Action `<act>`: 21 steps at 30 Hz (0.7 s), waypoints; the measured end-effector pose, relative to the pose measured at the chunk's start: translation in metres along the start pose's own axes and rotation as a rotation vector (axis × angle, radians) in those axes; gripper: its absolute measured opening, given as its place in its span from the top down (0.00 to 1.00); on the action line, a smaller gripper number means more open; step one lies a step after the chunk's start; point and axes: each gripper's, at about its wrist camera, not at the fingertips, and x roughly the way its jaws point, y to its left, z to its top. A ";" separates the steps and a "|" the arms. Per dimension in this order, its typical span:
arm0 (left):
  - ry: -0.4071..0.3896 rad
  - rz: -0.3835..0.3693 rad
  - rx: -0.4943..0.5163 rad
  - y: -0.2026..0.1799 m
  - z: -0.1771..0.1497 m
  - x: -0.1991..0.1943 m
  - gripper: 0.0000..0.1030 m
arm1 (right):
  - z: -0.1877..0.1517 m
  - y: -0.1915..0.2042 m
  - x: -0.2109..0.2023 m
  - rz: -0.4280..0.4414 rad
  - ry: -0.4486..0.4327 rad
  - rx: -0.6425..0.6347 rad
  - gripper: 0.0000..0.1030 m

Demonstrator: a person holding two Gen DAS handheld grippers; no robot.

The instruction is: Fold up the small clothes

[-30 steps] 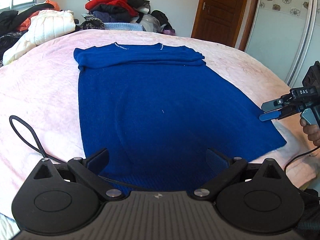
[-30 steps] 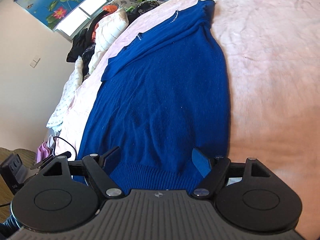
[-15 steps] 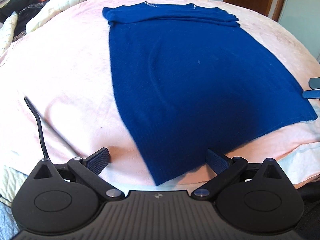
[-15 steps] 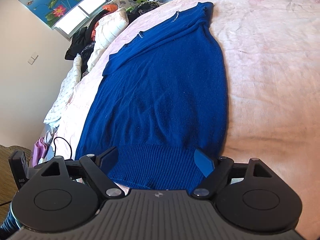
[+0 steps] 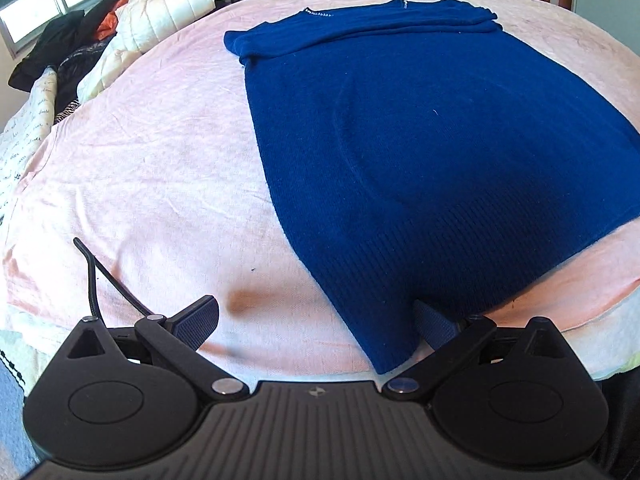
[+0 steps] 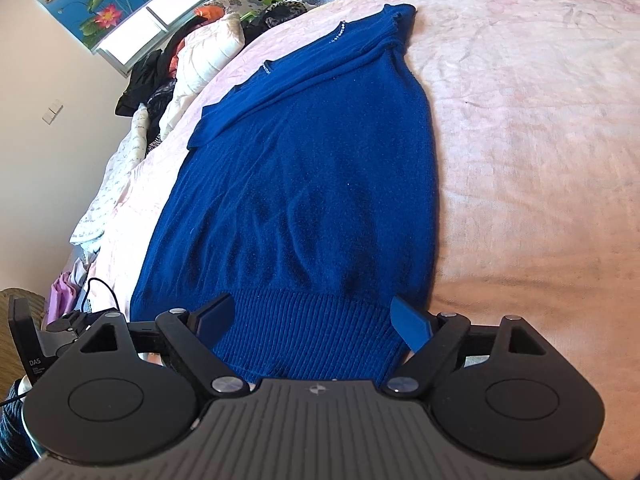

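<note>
Left gripper [image 5: 316, 326] tips down onto hem corner, spread | right gripper [image 6: 312, 322] opening over hem | soft blue knitted sweater [image 5: 420, 140]: limp, pinch ribbed corners.

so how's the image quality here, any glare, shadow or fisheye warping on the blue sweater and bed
Left wrist view: sharp, the pink bedspread bulges into a dome from fisheye warping, the blue sweater evenly lit, a dark shadow blotch sits by the left gripper. Right wrist view: the window is blown out white, the sweater's hem stays crisp between the opening right gripper fingers.
</note>
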 end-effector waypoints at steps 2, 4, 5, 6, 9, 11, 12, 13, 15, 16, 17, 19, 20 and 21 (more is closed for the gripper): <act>0.001 -0.005 -0.008 0.001 0.000 0.001 0.00 | 0.001 0.000 0.001 0.000 0.002 -0.004 0.13; 0.003 -0.008 -0.019 0.002 0.000 0.000 0.00 | 0.001 0.000 0.001 0.002 0.002 -0.003 0.13; 0.002 -0.016 -0.027 0.002 0.001 0.001 0.00 | 0.001 -0.001 0.000 0.003 0.001 -0.001 0.13; -0.009 -0.043 -0.041 0.004 0.001 -0.002 0.00 | 0.001 -0.002 0.000 0.004 0.000 0.003 0.14; -0.050 -0.153 -0.119 0.020 0.007 -0.011 0.00 | 0.003 -0.005 -0.002 0.012 -0.003 0.020 0.14; -0.106 -0.187 -0.159 0.038 0.013 -0.023 0.00 | 0.003 -0.008 -0.004 0.019 -0.004 0.035 0.14; -0.128 -0.189 -0.170 0.047 0.017 -0.028 0.00 | 0.004 -0.009 -0.005 0.019 -0.005 0.039 0.14; -0.144 -0.189 -0.178 0.056 0.020 -0.031 0.00 | 0.004 -0.011 -0.006 0.017 -0.006 0.043 0.14; -0.166 -0.226 -0.239 0.079 0.028 -0.036 0.00 | 0.005 -0.013 -0.007 0.017 -0.007 0.049 0.14; -0.161 -0.280 -0.294 0.091 0.032 -0.035 0.00 | 0.005 -0.014 -0.007 0.018 -0.006 0.052 0.14; -0.151 -0.351 -0.358 0.101 0.034 -0.033 0.00 | 0.006 -0.016 -0.006 0.022 -0.005 0.057 0.14; -0.110 -0.537 -0.502 0.113 0.033 -0.018 0.00 | 0.007 -0.018 -0.005 0.031 -0.005 0.067 0.14; -0.082 -0.623 -0.562 0.114 0.030 -0.008 0.00 | 0.008 -0.019 -0.005 0.037 -0.004 0.074 0.14; -0.059 -0.671 -0.599 0.112 0.028 0.001 0.00 | 0.008 -0.021 -0.004 0.042 -0.004 0.079 0.14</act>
